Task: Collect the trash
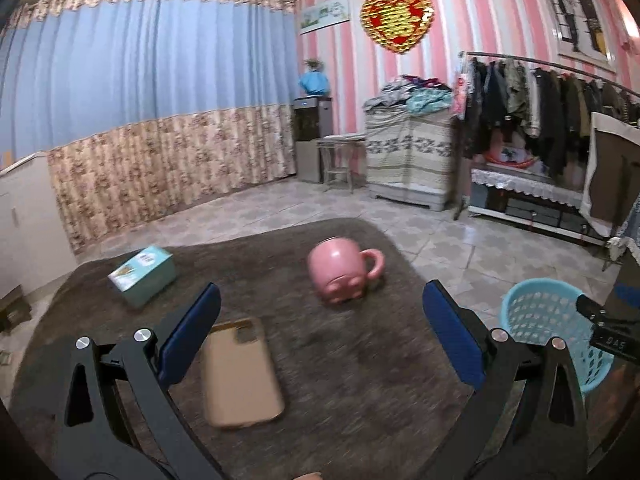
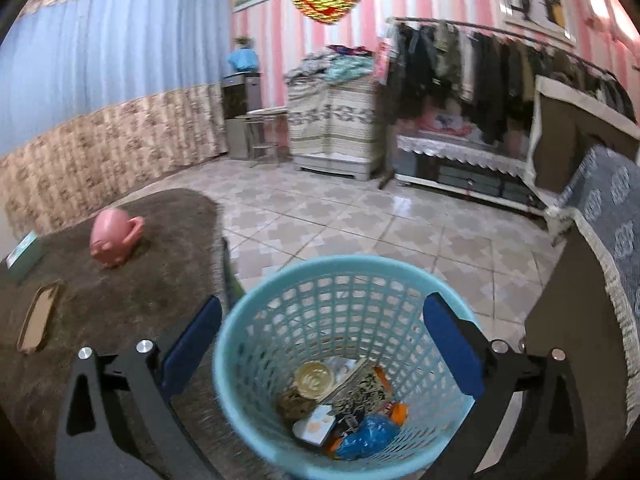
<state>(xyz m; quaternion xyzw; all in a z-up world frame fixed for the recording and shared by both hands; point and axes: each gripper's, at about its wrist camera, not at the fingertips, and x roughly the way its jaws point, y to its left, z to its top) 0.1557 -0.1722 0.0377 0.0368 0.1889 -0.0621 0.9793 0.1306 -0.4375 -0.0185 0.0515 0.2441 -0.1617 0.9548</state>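
Left gripper [image 1: 322, 334] over brown-covered bench [image 1: 360, 380], fingers [image 1: 190, 340] spread wide, nothing between the pads. Beige phone case [image 1: 240, 374] flat at 7 o'clock, just beside the left finger. Pink mug [image 1: 340, 274] on its side at 12 o'clock, handle pointing right. Teal box [image 1: 143, 276] at 10 o'clock. Blue basket [image 1: 554, 328] at 3 o'clock, off the bench edge, over the tiled floor [image 1: 460, 240].

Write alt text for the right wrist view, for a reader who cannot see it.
Open, empty right tongs hang over a light blue mesh basket holding wrappers and other trash. To the left, a brown-covered table carries a pink mug on its side, a tan phone case and a teal box; tiled floor lies beyond.
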